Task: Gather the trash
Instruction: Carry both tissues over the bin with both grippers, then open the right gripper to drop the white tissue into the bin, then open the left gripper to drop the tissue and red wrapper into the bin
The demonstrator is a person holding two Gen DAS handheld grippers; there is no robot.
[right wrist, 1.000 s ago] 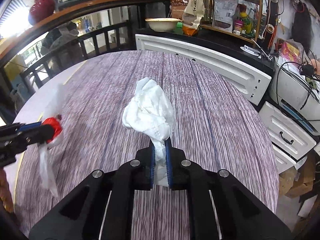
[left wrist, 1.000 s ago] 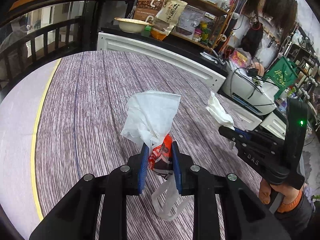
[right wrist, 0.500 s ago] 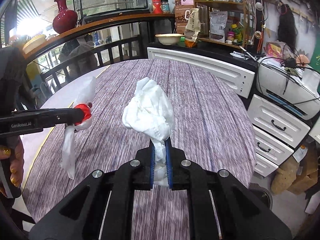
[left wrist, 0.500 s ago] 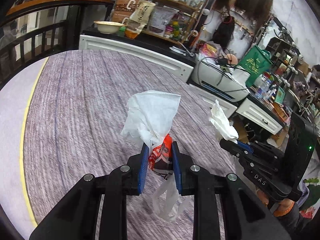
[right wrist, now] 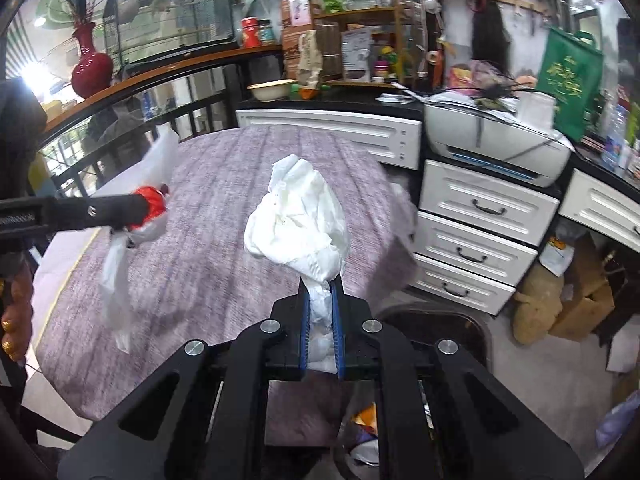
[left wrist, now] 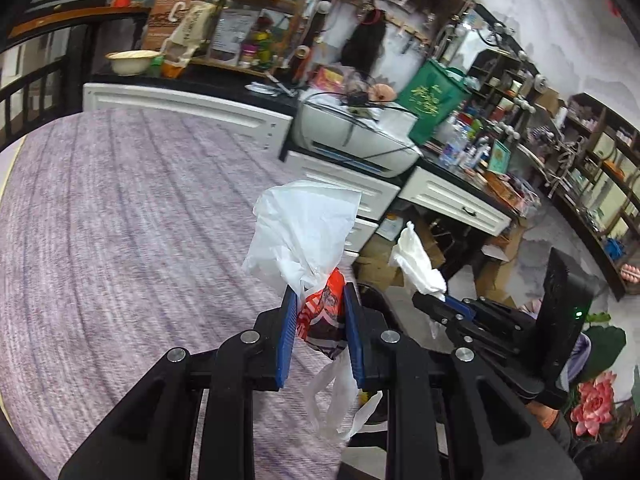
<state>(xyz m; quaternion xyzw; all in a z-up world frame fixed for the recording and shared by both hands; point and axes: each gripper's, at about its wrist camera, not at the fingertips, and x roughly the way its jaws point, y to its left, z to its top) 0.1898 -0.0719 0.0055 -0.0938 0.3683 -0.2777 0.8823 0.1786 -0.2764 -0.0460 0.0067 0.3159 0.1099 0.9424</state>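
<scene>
**A:** At the edge of the purple counter [right wrist: 224, 184], what has changed?

**B:** Both hands have travelled sideways. A second ago only the counter lay under the grippers; now the white drawers [right wrist: 480, 216] and the floor are in view, and a dark bin [right wrist: 432, 320] shows just below the right gripper [right wrist: 320, 320]. I think the trash is being carried to this bin.

**A:** What does each gripper hold?

**B:** The right gripper has its fingers [right wrist: 305, 320] closed on a crumpled white tissue [right wrist: 300, 220]. The tissue stands up above the fingers, in the air, near the counter's edge. The left gripper [left wrist: 318, 328] has its fingers [left wrist: 287, 332] closed on a red wrapper [left wrist: 322, 312] together with a thin white plastic bag [left wrist: 300, 228]. One part of the bag rises above the fingers and one strip hangs below them.

**A:** So the grip has not changed?

**B:** No, both holds look the same as before. Only the place is different.

**A:** How many things do you count?

**B:** Two grippers, one tissue, one wrapper, one plastic bag. That makes three pieces of trash, all lifted. On the counter I see no more trash, but part of it is hidden.

**A:** And the bin?

**B:** One bin, I believe. Something orange lies inside it, but I cannot tell what it is. Nothing is dropped yet.
</scene>
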